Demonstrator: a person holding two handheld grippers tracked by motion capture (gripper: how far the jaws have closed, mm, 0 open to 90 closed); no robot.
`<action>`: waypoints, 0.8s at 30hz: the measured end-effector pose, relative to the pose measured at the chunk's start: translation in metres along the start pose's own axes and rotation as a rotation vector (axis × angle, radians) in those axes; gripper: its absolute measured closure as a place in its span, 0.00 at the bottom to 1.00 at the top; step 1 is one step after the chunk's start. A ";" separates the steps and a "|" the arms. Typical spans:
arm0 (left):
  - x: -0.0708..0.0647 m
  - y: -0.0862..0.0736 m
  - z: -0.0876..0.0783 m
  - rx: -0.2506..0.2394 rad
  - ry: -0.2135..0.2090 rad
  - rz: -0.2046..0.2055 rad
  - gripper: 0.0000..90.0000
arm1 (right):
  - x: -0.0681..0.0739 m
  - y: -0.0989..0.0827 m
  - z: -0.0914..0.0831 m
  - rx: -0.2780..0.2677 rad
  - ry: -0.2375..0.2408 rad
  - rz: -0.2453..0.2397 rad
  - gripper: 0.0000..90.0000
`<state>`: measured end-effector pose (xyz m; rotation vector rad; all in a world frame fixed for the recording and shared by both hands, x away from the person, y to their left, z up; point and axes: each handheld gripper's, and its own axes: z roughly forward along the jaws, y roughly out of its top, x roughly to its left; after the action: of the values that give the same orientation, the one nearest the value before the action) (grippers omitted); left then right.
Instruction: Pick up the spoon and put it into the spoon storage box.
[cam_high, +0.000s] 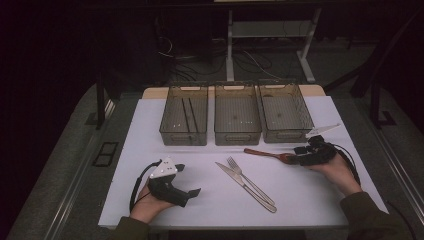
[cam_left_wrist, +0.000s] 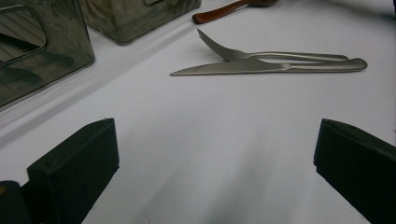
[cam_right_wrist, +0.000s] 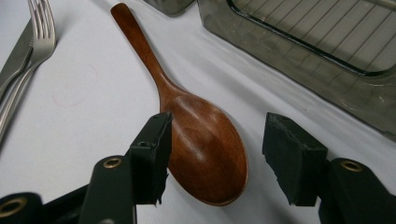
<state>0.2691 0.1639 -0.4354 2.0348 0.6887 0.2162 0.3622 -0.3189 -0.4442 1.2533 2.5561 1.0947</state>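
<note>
A brown wooden spoon (cam_high: 265, 153) lies on the white table (cam_high: 145, 130) in front of the right bin. My right gripper (cam_high: 295, 156) rests low at its bowl end. In the right gripper view the spoon's bowl (cam_right_wrist: 205, 154) sits between the jaws of that gripper (cam_right_wrist: 217, 123): the left pad is at the bowl's edge, while the right pad stands clear of it with a gap. My left gripper (cam_high: 189, 179) lies at the front left, held in a hand, wide open (cam_left_wrist: 215, 135) over bare table.
A steel fork (cam_high: 240, 172) and knife (cam_high: 242, 184) lie side by side at the table's middle, also seen as fork (cam_left_wrist: 261, 55) and knife (cam_left_wrist: 261, 66). Three translucent grey bins (cam_high: 183, 136) (cam_high: 237, 136) (cam_high: 285, 134) stand in a row at the back; the left one holds thin dark rods.
</note>
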 end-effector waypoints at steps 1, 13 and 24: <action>0.000 0.000 0.000 0.000 0.000 0.000 0.00 | 0.000 0.000 0.000 0.003 -0.002 -0.006 0.47; 0.000 0.000 0.000 0.003 -0.001 0.001 0.00 | 0.006 -0.001 0.002 0.032 -0.006 -0.060 0.51; 0.000 0.000 0.000 -0.002 -0.003 0.000 0.00 | 0.011 -0.003 0.001 0.051 0.000 -0.112 0.61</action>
<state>0.2688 0.1636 -0.4353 2.0334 0.6861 0.2137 0.3537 -0.3115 -0.4444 1.1047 2.6344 1.0134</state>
